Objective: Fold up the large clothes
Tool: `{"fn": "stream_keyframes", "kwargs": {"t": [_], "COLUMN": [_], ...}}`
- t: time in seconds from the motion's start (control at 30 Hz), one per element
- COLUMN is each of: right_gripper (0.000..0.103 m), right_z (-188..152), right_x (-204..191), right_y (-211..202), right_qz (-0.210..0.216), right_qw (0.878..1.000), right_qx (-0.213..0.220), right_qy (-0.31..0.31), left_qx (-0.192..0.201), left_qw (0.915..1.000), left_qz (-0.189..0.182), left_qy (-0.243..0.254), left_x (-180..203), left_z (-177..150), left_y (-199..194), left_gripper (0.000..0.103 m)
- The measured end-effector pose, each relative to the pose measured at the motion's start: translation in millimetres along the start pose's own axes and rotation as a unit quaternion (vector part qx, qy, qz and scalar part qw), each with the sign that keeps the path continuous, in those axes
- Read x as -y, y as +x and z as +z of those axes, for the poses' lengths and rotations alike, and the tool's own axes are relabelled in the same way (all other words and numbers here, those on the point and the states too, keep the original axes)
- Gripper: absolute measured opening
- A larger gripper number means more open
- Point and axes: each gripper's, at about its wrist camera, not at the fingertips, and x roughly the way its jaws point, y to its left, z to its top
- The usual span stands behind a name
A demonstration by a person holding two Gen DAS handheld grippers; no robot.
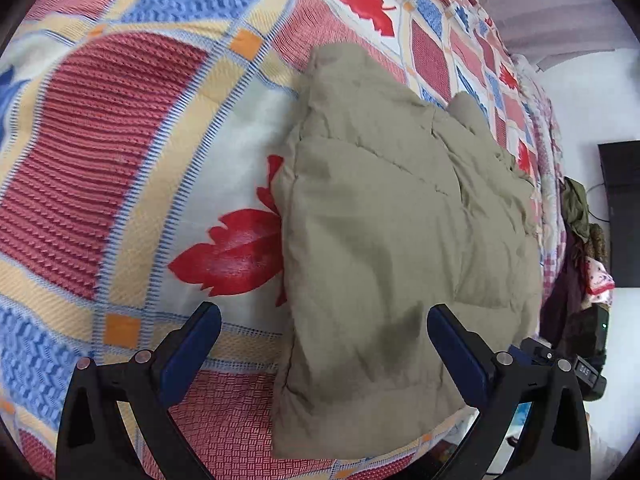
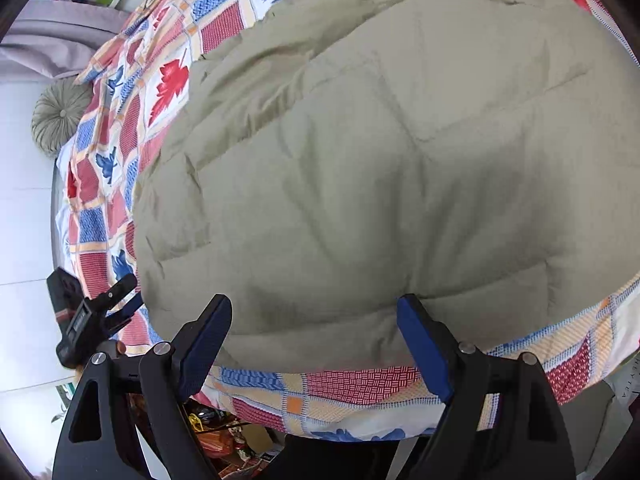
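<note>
A puffy khaki quilted jacket (image 1: 400,240) lies flattened on a patchwork bedspread (image 1: 120,140) with red and blue leaf prints. My left gripper (image 1: 324,312) hovers open over the jacket's near left corner, and its left finger (image 1: 192,344) is over the bedspread. In the right wrist view the jacket (image 2: 380,168) fills most of the frame. My right gripper (image 2: 314,302) is open above the jacket's near hem, with nothing pinched between its blue pads. The left gripper (image 2: 92,316) also shows at the jacket's far corner in that view.
The bed's near edge (image 2: 340,412) runs just below the jacket hem, with clutter (image 2: 224,440) on the floor beneath. A round olive cushion (image 2: 60,116) sits at the bed's far end. A heap of clothes (image 1: 580,220) and a dark screen (image 1: 624,208) stand beyond the bed.
</note>
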Motion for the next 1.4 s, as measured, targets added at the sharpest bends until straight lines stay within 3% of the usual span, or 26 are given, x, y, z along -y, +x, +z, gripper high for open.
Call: {"fn": "stream_keyframes", "kwargs": {"t": [0.23,0.4,0.43,0.47,0.57,0.63,0.7,0.73,0.77,1.03,1.23,1.4], "right_gripper": [0.087,0.087,0.087,0.087,0.087,0.087,0.067,0.035,0.021,0.017,0.014,0.010], "right_z": [3,3,3,4,7,10,18,22,28,90,132,144], "right_x": [9,10,9,8,1,-2,-4,-5,-5,-25,-24,-4], "right_y": [12,14,13,11,0,-13,-24,-26,-25,-7,38,57], "right_qz": [0.011,0.009,0.008,0.007,0.017,0.004,-0.015,-0.024,-0.038,-0.018,-0.010,0.020], "right_qw": [1.000,1.000,1.000,1.000,0.999,0.999,0.997,0.996,0.995,0.981,0.986,0.992], "right_qx": [-0.005,-0.012,-0.016,-0.022,-0.023,0.003,0.040,0.052,0.062,0.142,0.133,0.112], "right_qy": [-0.007,-0.017,-0.018,-0.021,-0.034,-0.050,-0.064,-0.070,-0.074,-0.132,-0.103,-0.062], "left_qx": [-0.044,-0.066,-0.064,-0.065,-0.067,-0.062,-0.058,-0.056,-0.054,-0.040,-0.028,-0.034], "left_qw": [0.9945,0.9941,0.9940,0.9929,0.9905,0.9913,0.9918,0.9919,0.9918,0.9908,0.9849,0.9839], "left_qz": [-0.080,-0.056,-0.054,-0.066,-0.106,-0.101,-0.096,-0.095,-0.097,-0.095,-0.115,-0.098], "left_qy": [0.050,0.065,0.069,0.074,0.056,0.057,0.061,0.063,0.063,0.088,0.127,0.145], "left_x": [29,47,48,50,49,56,65,71,75,136,218,284], "left_z": [19,27,28,28,29,29,27,27,27,13,1,-5], "left_y": [43,70,69,67,59,54,47,43,39,-2,-21,-6], "left_gripper": [0.103,0.101,0.087,0.057,0.032,0.029,0.028,0.028,0.028,0.028,0.028,0.028]}}
